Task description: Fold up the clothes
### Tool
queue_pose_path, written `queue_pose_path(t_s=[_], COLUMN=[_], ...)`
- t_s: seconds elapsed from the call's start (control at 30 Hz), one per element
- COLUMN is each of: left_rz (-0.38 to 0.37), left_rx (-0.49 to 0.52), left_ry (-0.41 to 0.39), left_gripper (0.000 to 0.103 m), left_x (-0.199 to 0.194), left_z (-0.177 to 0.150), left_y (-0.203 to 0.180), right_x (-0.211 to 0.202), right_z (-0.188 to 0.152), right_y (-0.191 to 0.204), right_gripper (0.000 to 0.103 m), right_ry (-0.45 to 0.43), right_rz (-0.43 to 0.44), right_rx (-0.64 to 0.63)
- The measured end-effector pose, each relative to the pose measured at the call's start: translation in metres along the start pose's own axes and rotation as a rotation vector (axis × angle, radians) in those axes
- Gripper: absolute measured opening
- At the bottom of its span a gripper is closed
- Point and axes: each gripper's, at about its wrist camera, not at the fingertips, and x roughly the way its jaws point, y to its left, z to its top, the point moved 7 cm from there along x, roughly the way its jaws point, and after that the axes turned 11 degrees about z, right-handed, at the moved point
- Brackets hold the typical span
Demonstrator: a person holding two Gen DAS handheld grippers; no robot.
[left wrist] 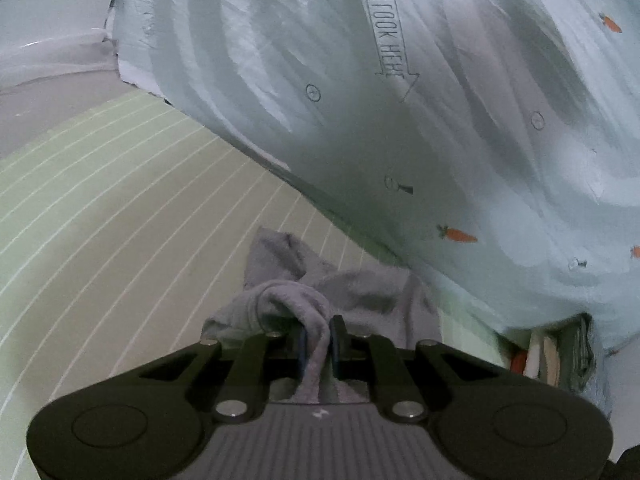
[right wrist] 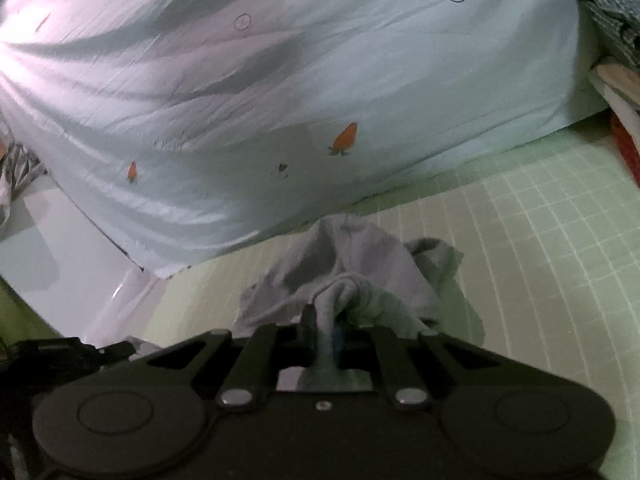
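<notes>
Both claws [left wrist: 318,340] [right wrist: 325,330] pinch grey garment [left wrist: 360,284]

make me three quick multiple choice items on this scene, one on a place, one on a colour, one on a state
1. Where does the carrot-print quilt lie?
A. beyond the grey garment
B. under it
C. inside a drawer

2. What colour is the checked sheet?
A. red
B. pale green
C. black

3. How is the left hand-held gripper?
A. wide open
B. shut on the grey garment
C. holding a carrot

Answers: 1 A, quilt rises behind the cloth; 2 B, green grid shows; 3 B, grey fabric is pinched between its jaws.
</notes>
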Motion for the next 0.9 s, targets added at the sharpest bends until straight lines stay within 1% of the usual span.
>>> queue_pose_path(t_s=[0.1,0.2,0.3,0.37,0.4,0.43,0.47,0.5,0.53,0.63,0.7,0.77,0.83,0.9], left_rz=[-0.009,0.000,0.008,0.034,0.042,0.039,0.034,0.030,0.021,-0.005,-0.017,-0.039,-0.057,-0.082], left_rx=[0.016,0.018,0.030,0.034,0.018,0.000,-0.020,-0.036,-0.042,-0.033,-0.040,-0.048,-0.058,-0.053], left_ry=[0.006,0.033,0.085,0.146,0.171,0.196,0.219,0.232,0.239,0.259,0.278,0.296,0.306,0.308], left_gripper=[0.012,0.013,0.014,0.017,0.019,0.025,0.032,0.034,0.037,0.036,0.034,0.016,0.014,0.013], left_x=[0.020,0.047,0.080,0.105,0.113,0.120,0.125,0.127,0.129,0.131,0.133,0.135,0.137,0.138], left_z=[0.012,0.018,0.015,0.005,0.001,-0.005,-0.010,-0.013,-0.015,-0.017,-0.018,-0.018,-0.013,-0.004], left_y=[-0.007,-0.009,-0.005,0.001,0.005,0.009,0.013,0.017,0.018,0.019,0.019,0.018,0.014,0.008], right_x=[0.015,0.034,0.057,0.075,0.082,0.086,0.090,0.092,0.090,0.086,0.083,0.082,0.084,0.085], right_z=[0.010,0.017,0.013,0.004,-0.001,-0.006,-0.011,-0.016,-0.020,-0.030,-0.035,-0.040,-0.041,-0.032], right_y=[-0.007,-0.021,-0.041,-0.057,-0.064,-0.070,-0.076,-0.081,-0.084,-0.086,-0.084,-0.082,-0.078,-0.073], right_gripper=[0.009,0.009,0.010,0.013,0.017,0.027,0.032,0.039,0.041,0.046,0.044,0.032,0.013,0.010], right_ry=[0.001,-0.006,0.017,0.045,0.061,0.074,0.088,0.096,0.097,0.100,0.098,0.101,0.106,0.072], right_rz=[-0.020,-0.044,-0.096,-0.142,-0.162,-0.180,-0.197,-0.207,-0.205,-0.198,-0.186,-0.172,-0.148,-0.107], right_rx=[-0.019,0.007,0.032,0.065,0.086,0.109,0.131,0.154,0.177,0.237,0.275,0.304,0.321,0.337])
